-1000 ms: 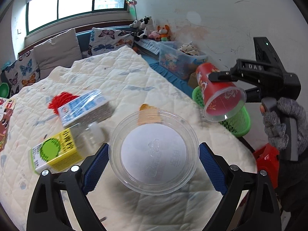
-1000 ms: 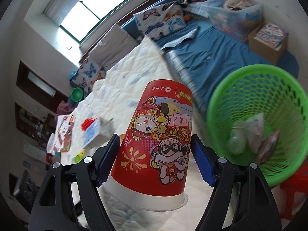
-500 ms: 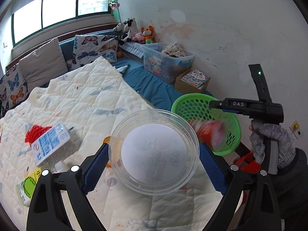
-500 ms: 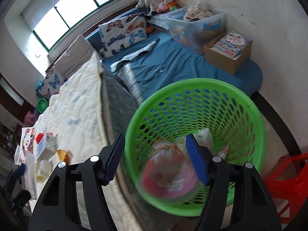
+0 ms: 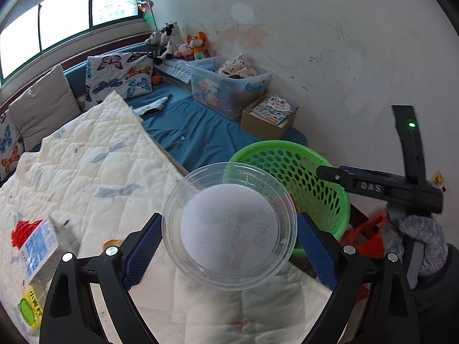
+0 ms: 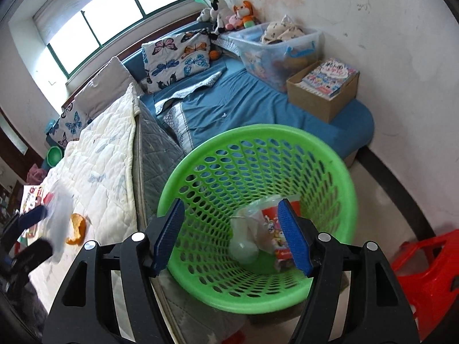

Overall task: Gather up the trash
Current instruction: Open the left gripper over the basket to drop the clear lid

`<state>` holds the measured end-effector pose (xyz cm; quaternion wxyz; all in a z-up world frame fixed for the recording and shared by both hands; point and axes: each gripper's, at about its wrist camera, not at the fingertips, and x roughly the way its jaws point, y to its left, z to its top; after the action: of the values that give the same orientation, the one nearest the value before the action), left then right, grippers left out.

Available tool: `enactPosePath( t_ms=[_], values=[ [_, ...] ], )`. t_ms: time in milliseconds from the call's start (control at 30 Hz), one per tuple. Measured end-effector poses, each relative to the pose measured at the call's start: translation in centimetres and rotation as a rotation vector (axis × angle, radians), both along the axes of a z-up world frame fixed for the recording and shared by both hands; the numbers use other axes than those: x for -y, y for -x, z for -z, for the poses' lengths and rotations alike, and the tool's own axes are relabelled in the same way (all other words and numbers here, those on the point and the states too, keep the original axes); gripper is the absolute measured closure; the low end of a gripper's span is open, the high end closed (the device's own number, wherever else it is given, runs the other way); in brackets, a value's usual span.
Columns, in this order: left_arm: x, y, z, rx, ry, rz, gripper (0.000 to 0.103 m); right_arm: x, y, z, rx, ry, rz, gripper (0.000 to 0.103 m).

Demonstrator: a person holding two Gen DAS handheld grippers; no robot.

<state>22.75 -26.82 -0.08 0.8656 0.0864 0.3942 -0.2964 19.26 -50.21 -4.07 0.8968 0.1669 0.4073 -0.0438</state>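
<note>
The left gripper [image 5: 229, 240] squeezes a round clear plastic lid [image 5: 229, 230] above the white quilted bed [image 5: 86, 166]. Only the right view looks inside the green plastic basket [image 6: 330, 172]: the red paper cup [image 6: 272, 223] lies there. The right gripper [image 6: 231, 236] is wide apart, holding nothing.

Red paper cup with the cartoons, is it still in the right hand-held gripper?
No, the red paper cup lies inside the green plastic basket, and the right hand-held gripper is open and empty.

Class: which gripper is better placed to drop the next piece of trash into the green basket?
Left. The left gripper already holds a clear plastic bowl near the basket; the right gripper hangs open and empty.
</note>
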Motion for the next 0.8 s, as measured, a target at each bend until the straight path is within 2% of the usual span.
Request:
enactPosePath(
  t_ms=[367,600,800],
  values=[
    [6.0,-1.4,2.1,-0.044,-0.041,0.057,0.013,1.2,4.0,0.0,0.023,0.027,0.028,0.03],
    [8.5,-1.3,3.0,-0.057,-0.03,0.084,0.012,1.2,5.8,0.5,0.029,0.033,0.039,0.03],
    [8.4,-0.8,2.9,-0.075,0.015,0.098,0.009,1.0,6.5,0.5,0.035,0.03,0.036,0.03]
  ],
)
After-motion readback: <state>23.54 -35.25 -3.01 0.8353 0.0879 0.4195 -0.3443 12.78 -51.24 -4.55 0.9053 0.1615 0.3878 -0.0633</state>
